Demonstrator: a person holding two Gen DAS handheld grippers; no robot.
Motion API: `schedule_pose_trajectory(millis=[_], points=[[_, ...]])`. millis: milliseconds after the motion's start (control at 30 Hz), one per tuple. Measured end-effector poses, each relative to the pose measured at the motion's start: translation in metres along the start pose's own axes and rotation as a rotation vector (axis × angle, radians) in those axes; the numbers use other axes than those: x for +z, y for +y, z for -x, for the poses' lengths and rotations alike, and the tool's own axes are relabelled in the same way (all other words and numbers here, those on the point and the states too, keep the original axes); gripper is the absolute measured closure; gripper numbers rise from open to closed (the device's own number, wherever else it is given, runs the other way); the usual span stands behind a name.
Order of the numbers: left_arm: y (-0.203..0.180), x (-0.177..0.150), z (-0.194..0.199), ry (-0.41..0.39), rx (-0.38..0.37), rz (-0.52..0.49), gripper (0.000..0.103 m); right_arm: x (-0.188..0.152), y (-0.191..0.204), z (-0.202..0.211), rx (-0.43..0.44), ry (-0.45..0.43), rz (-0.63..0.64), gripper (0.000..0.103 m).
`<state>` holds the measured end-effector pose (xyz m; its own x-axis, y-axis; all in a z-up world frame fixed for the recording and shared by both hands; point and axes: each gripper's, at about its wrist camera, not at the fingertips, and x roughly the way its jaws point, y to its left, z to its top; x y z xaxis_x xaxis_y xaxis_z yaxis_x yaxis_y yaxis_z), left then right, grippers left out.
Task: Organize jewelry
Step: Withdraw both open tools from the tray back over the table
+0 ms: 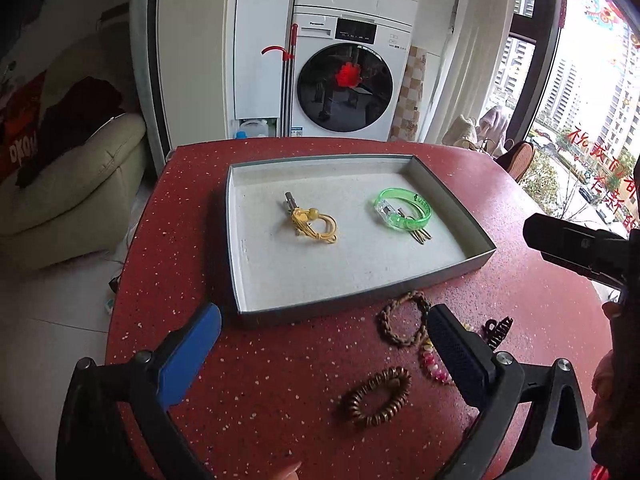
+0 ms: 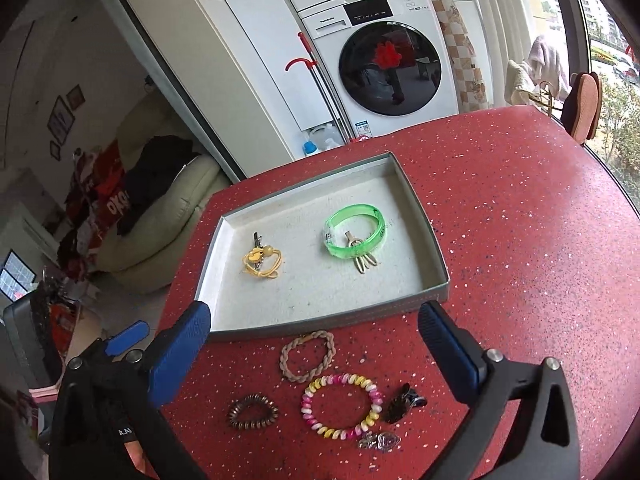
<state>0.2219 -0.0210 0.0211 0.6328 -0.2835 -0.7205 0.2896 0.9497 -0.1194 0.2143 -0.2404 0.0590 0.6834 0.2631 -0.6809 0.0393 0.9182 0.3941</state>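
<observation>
Tray [image 2: 436, 280]: shallow grey box, pale lining, on the red speckled counter [image 2: 520, 240]. In the right wrist view its long axis runs roughly 8 to 2 o'clock.

Tray contents:
- Yellow hair tie [image 2: 262, 264] on a metal clip, left half; clip end points toward 12 o'clock.
- Green bangle [image 2: 354, 232], right half, lying flat over a gold hairpin [image 2: 362, 262] whose prongs point toward 5 o'clock.

On the counter, at 6 o'clock of the tray:
- Braided tan hair tie [image 2: 306, 356], just beside the tray wall.
- Pink-and-yellow spiral tie [image 2: 340, 406].
- Brown spiral tie [image 2: 252, 412], at 9 o'clock of the pink one.
- Dark claw clip [image 2: 402, 402], at 3 o'clock of it.
- Small metal piece [image 2: 378, 440], detail unclear.

Left tool [image 1: 324, 334]: jaws wide apart, empty.
Right tool [image 2: 314, 332]: jaws wide apart, empty, above the loose pieces.
</observation>
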Motion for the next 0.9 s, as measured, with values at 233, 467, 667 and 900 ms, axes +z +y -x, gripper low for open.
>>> schedule_pose_trajectory(millis=[233, 467, 667, 900], points=[[-0.006, -0.030, 0.024, -0.043, 0.080, -0.036, 0.000, -0.022, 0.011, 0.025, -0.062, -0.007, 0.048, 0.000], [0.002, -0.052, 0.022, 0.002, 0.073, -0.013, 0.000, -0.047, 0.007, 0.040, -0.109, 0.015, 0.053, 0.000], [0.003, -0.073, 0.016, 0.066, 0.048, -0.014, 0.000, -0.074, -0.006, 0.042, -0.150, 0.068, 0.057, 0.000], [0.000, -0.083, 0.001, 0.120, 0.073, -0.022, 0.000, -0.099, -0.028, 0.032, -0.193, 0.146, 0.026, 0.000]])
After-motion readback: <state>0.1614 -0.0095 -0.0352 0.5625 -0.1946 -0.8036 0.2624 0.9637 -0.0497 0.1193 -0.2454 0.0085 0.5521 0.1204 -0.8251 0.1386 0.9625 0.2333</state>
